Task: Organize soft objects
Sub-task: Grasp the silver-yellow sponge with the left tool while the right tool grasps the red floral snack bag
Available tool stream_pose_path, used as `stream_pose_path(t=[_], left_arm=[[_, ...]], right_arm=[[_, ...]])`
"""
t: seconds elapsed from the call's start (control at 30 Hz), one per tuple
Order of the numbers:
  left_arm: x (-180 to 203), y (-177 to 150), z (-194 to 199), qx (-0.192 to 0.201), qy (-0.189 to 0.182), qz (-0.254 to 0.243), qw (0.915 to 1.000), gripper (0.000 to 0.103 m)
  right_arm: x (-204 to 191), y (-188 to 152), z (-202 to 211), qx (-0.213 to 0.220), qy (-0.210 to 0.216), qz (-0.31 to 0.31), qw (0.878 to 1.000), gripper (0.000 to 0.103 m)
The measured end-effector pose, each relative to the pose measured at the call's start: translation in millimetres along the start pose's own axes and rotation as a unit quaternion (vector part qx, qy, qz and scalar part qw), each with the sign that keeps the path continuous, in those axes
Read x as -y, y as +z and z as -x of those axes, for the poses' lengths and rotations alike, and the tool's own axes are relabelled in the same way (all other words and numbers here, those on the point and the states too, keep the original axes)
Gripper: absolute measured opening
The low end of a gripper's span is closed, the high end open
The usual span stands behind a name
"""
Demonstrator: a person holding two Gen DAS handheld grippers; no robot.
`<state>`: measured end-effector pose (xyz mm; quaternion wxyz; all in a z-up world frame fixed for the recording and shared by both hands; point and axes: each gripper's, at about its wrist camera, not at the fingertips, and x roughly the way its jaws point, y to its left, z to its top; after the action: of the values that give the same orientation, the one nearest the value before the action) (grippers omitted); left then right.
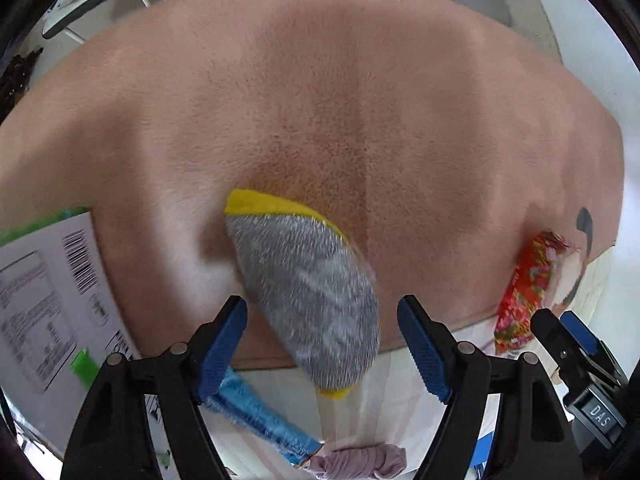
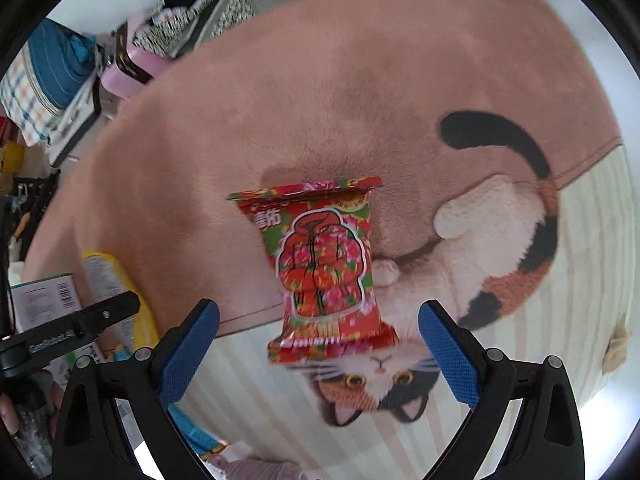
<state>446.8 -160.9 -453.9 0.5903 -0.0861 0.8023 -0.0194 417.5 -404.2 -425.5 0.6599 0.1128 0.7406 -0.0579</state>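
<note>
- Sock (image 1: 308,300), grey with yellow trim, lies in the lower centre of the left view, between the left gripper (image 1: 322,344)'s spread fingers, untouched.
- Red snack packet (image 2: 326,276) sits mid-frame in the right view, between the wide-apart, empty fingers of the right gripper (image 2: 320,356).
- Both lie across the pink rug (image 1: 320,100)'s lower edge; its upper frame is bare pile.
- White box (image 1: 48,304) crowds the lower left.
</note>
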Motion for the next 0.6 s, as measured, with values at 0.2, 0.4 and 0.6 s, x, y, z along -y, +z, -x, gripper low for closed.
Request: stream_pose_path(t=[0.2,0.4,0.6], left_arm=[[7.3,1.9,-7.5,0.003,0.017,-0.007,0.9998,0.073],[18.5,-7.8,-6.2,0.023,0.054,-0.033,0.9977,0.054],[19.3,-30.3,8.2,0.053,0.046,-0.041,0.9967,0.053]], right_arm=[[5.7,11.7,-27.0,-0.027,0.001,-0.003,1.000,0.097],[8.5,14.9,-45.2,-0.053,0.006,-0.012,0.998,0.058],[-1.4,0.9,-37.3,-0.035,-0.010,0.000,0.999,0.048]])
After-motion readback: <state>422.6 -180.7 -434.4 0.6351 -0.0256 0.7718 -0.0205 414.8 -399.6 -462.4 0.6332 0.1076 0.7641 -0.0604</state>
